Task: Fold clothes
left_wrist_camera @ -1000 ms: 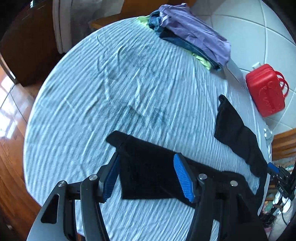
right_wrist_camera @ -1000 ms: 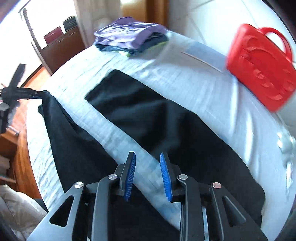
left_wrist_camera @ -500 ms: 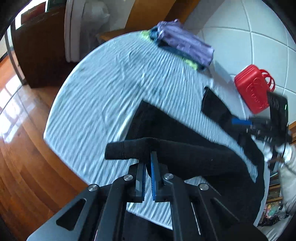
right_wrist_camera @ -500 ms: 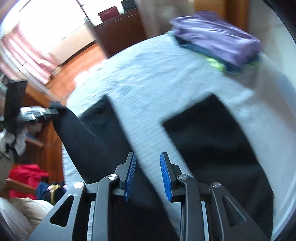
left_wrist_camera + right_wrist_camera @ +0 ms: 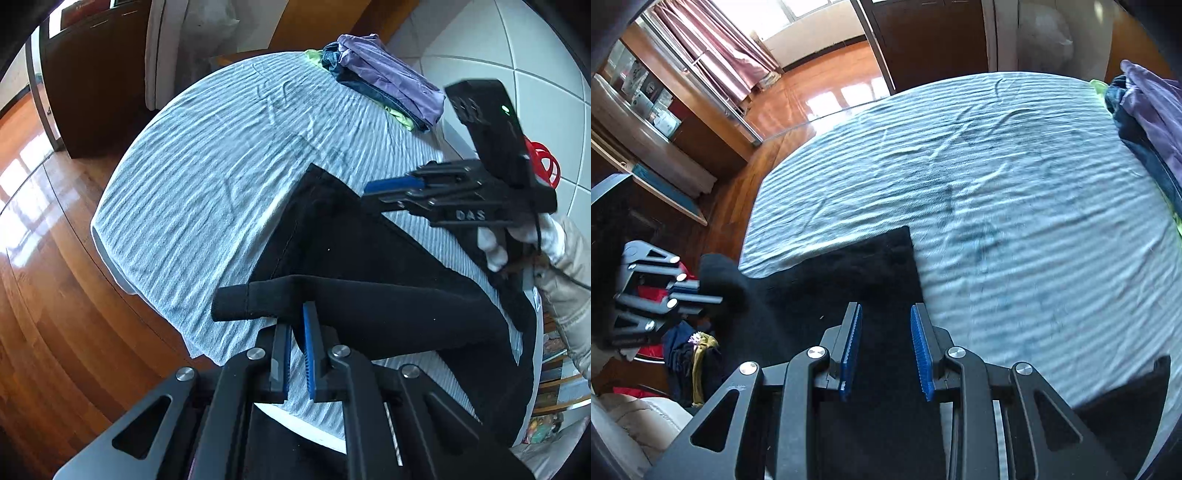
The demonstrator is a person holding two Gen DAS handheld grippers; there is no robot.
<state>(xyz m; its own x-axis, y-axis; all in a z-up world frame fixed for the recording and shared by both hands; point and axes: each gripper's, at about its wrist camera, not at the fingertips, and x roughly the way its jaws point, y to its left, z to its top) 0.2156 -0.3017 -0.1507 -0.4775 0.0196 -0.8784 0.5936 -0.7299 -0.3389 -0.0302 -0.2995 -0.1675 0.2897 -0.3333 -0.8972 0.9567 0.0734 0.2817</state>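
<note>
Trousers (image 5: 369,266), black, matte, soft knit: spread across near edge of round table (image 5: 207,155), one leg end lifted off the surface. Table draped in pale blue-white striped cloth (image 5: 1015,177), crinkled, ridged weave. Glossy wooden floor (image 5: 40,236) around table; dark wooden cabinet (image 5: 92,81) behind; white tiled wall (image 5: 480,40) at far side. Pink curtains (image 5: 720,44) by bright window. Folded stack of clothes (image 5: 388,81) at far table edge, purple on top, denim and lime beneath. Left gripper (image 5: 295,332): blue ribbed pads closed on rolled hem of raised trouser leg. Right gripper (image 5: 886,347): pads parted, nothing between, hovering over flat trouser leg; held in white-gloved hand (image 5: 517,236).
</note>
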